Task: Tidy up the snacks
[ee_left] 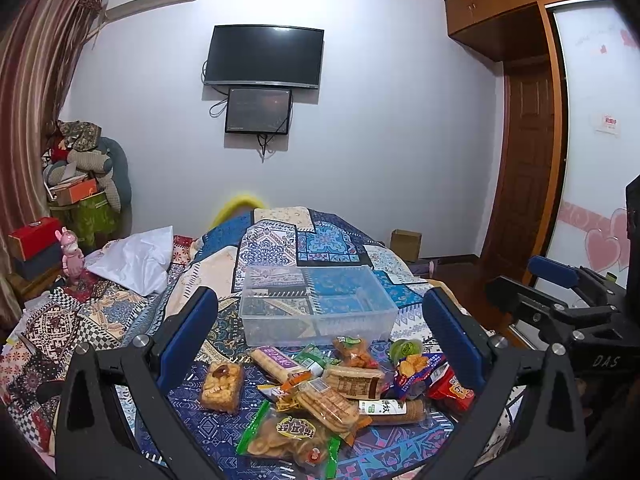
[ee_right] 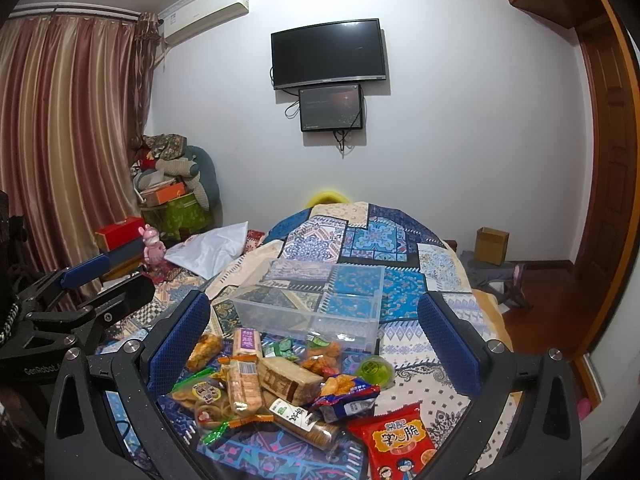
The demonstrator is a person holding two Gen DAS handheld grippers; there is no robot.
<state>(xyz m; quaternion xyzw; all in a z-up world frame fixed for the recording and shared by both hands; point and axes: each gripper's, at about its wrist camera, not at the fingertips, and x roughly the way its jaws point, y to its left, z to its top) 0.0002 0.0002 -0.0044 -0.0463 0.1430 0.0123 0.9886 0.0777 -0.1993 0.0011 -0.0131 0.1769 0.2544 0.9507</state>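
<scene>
We are only starting: the clear plastic bin (ee_left: 318, 304) is sitting empty on the bed, the whole snack pile (ee_left: 320, 392) is lying just in front of it, and both the left gripper (ee_left: 320, 344) and right gripper (ee_right: 316, 348) are hovering with fingers spread wide, gripping nothing.

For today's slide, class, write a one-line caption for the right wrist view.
Open right gripper above mixed snack packets on a patterned blue quilt, before an empty clear plastic bin.
</scene>
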